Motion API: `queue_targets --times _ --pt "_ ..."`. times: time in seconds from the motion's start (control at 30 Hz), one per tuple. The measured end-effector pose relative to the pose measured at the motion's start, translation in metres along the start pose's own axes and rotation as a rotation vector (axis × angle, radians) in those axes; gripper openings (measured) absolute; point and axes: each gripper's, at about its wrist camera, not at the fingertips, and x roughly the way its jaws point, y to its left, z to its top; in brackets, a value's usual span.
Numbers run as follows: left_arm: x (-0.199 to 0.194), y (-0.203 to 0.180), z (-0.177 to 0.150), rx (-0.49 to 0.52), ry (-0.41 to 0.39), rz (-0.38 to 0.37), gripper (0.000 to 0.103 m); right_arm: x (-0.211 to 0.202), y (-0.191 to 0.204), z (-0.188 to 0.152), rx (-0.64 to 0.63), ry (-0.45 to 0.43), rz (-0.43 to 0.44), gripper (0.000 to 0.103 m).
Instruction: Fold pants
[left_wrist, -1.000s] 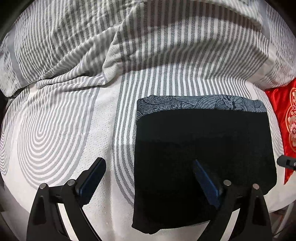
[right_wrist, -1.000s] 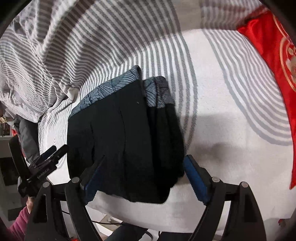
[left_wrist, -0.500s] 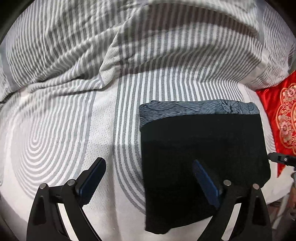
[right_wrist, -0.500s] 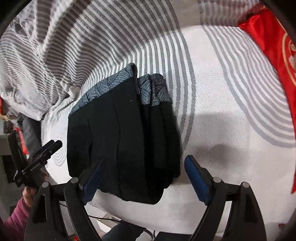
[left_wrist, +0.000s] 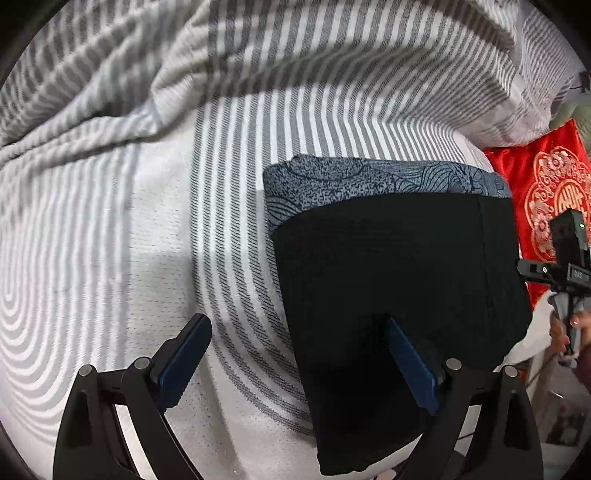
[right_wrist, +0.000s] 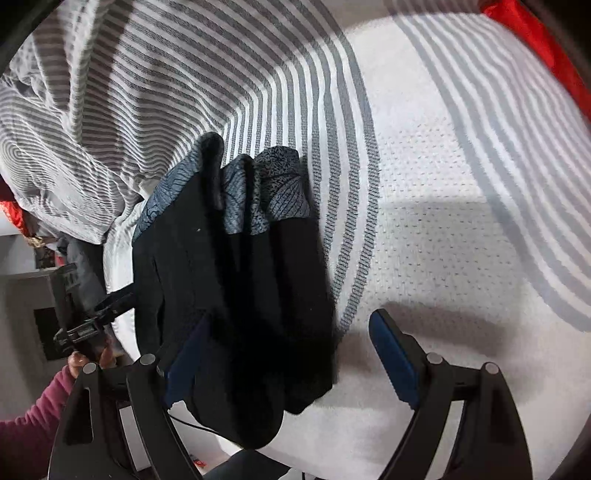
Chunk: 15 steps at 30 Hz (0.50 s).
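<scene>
Spreading under both my grippers is the striped bed cover (left_wrist: 110, 229), white with grey bands curving in rings, bunched into folds well ahead of my jaws. Its near edge drops away below my fingers; what lies beyond that edge is too dim to make out.

Folded pants (left_wrist: 399, 295) lie flat on it, black with a blue-grey patterned band at the far end. From my left gripper (left_wrist: 295, 365) they sit under and ahead of my right-hand pad; the left-hand pad hangs over bare cover. The jaws stand wide, holding nothing.

From my right gripper (right_wrist: 295, 354) the same pants lie ahead of my left-hand pad, layered edges showing, the near end cut off behind my finger. These jaws are also spread wide and empty.

A red cushion (left_wrist: 546, 206) with a gold flowered medallion sits beyond the pants to the right; its central character is too blurred to read. Small print on the other gripper's body is likewise illegible.
</scene>
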Motion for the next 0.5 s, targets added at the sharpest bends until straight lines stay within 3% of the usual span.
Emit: queue_targets --times 0.17,0.33,0.43,0.5 --pt "0.011 0.003 0.004 -0.001 0.031 -0.08 0.096 0.016 0.002 0.008 -0.031 0.045 0.083 0.089" --pt "0.02 0.007 0.008 -0.017 0.066 -0.151 0.096 0.029 0.012 0.015 -0.093 0.075 0.098 0.093" --pt "0.021 -0.006 0.009 0.035 0.087 -0.176 0.096 0.029 0.012 0.018 -0.097 0.085 0.111 0.093" --pt "0.023 -0.024 0.005 0.123 0.111 -0.171 0.096 0.027 0.01 0.016 -0.099 0.089 0.125 0.093"
